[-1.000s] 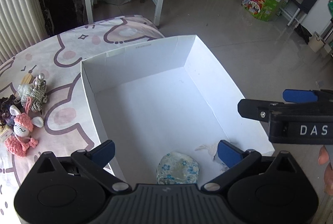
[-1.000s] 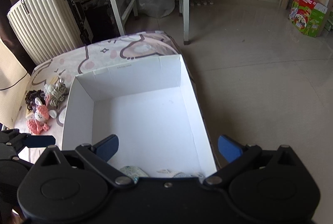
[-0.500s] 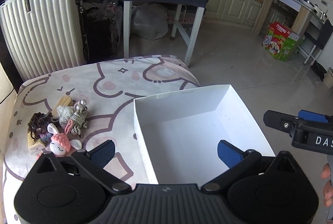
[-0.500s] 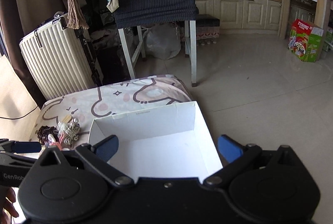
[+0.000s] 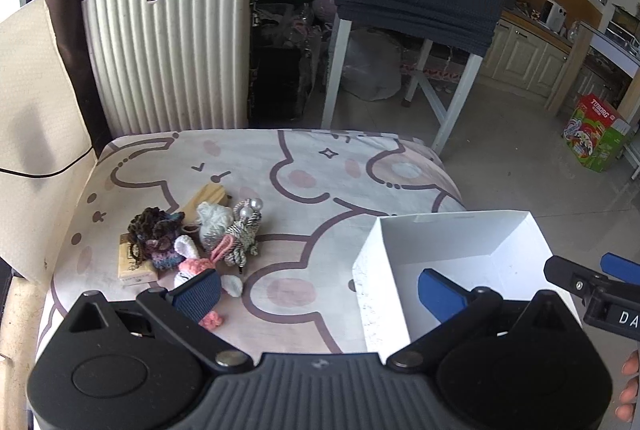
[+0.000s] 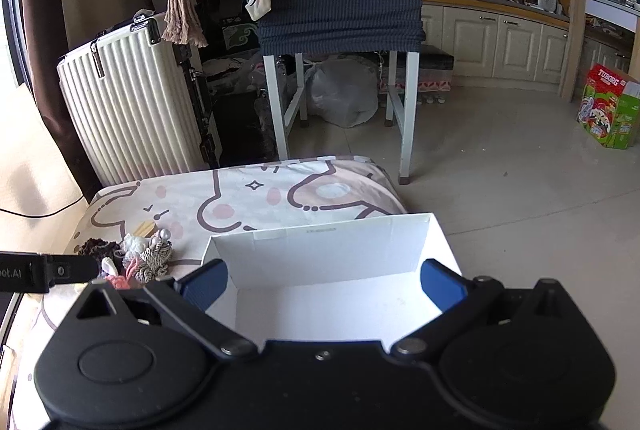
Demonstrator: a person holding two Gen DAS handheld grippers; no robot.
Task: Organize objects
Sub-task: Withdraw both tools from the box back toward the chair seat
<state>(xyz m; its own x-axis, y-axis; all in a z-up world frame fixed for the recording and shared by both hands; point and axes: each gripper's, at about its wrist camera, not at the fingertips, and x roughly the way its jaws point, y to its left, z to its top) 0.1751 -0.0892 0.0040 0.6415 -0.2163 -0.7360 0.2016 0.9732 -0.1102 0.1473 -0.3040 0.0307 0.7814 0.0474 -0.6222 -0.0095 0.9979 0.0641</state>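
The left gripper (image 5: 318, 288) hangs with its jaws spread wide and nothing between them, its left pad (image 5: 197, 292) covering part of a pink crocheted bunny (image 5: 196, 266). The right gripper (image 6: 323, 282) is likewise spread and empty above the one white box (image 6: 320, 250), whose near floor its body hides. The box sits on the right side of the cartoon-print cloth (image 5: 320, 182). Well apart to its left lies one cluster of small items: the bunny, a striped rope knot (image 5: 242, 234), a pale yarn ball (image 5: 214, 216), a dark crocheted piece (image 5: 154, 230), a wooden block (image 5: 208, 196) and a flat card (image 5: 134, 266), overlapping so further pieces are hard to separate.
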